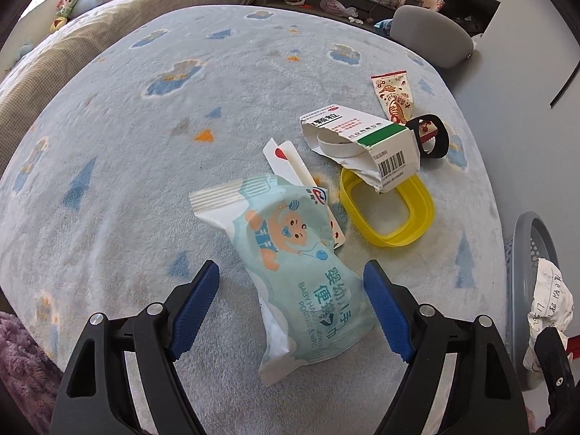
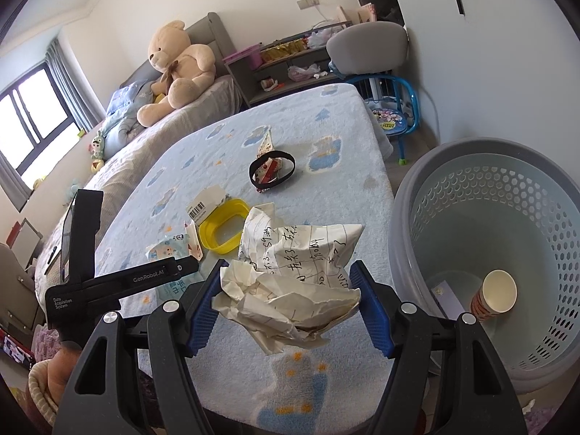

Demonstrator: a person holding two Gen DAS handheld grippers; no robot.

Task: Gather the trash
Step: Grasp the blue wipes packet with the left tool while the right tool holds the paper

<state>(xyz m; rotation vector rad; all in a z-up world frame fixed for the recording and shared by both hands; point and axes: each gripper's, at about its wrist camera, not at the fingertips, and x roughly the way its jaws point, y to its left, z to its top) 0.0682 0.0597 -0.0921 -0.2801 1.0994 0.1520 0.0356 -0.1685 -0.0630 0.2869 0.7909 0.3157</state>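
While the right hand-held gripper (image 2: 286,304) clamps crumpled paper (image 2: 293,272), basket (image 2: 409,224) just to its right, the left hand-held gripper (image 1: 291,311) gapes wide, wipes pack (image 1: 290,264) btwn fingers, long axis running fwd.

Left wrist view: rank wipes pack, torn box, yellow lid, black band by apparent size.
1. wipes pack, though it lies nearest the camera, which inflates it
2-3. torn box and yellow lid, too alike to rank
4. black band
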